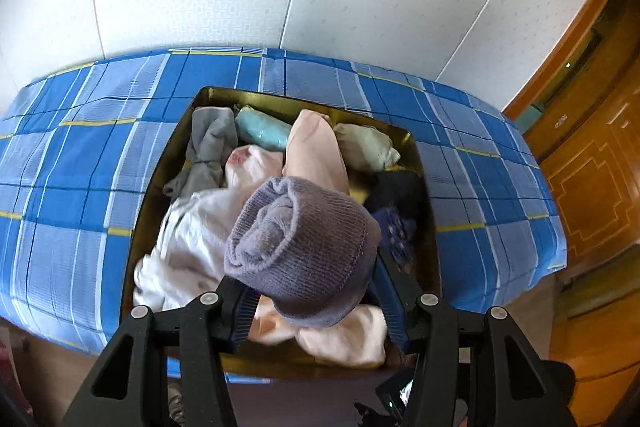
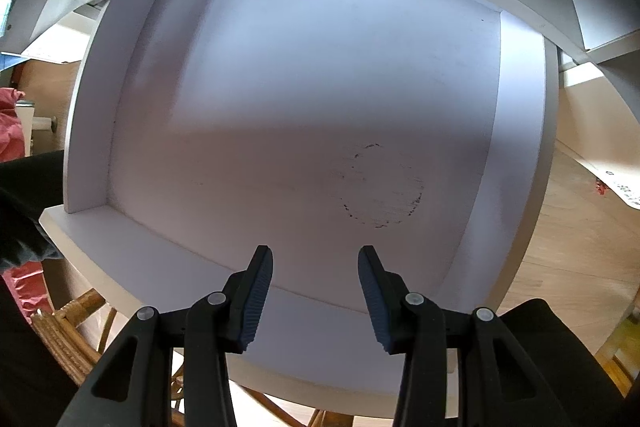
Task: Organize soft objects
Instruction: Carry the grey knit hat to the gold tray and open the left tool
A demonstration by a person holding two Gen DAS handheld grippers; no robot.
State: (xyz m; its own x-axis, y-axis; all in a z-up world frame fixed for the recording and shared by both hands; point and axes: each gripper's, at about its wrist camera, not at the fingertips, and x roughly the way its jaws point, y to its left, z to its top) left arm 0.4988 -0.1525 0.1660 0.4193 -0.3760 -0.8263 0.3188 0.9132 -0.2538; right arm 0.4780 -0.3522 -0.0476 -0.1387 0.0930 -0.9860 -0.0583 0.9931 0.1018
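In the left wrist view my left gripper is shut on a rolled purple knit hat and holds it above a dark box full of soft clothes. The box holds a grey garment, a light blue roll, a pink piece, a pale green roll, white cloth and dark blue items. In the right wrist view my right gripper is open and empty, pointing into a white shelf compartment.
The box stands on a bed with a blue plaid sheet against a white wall. Wooden cabinets stand to the right. The shelf floor has a dark ring mark. A rattan chair sits below the shelf.
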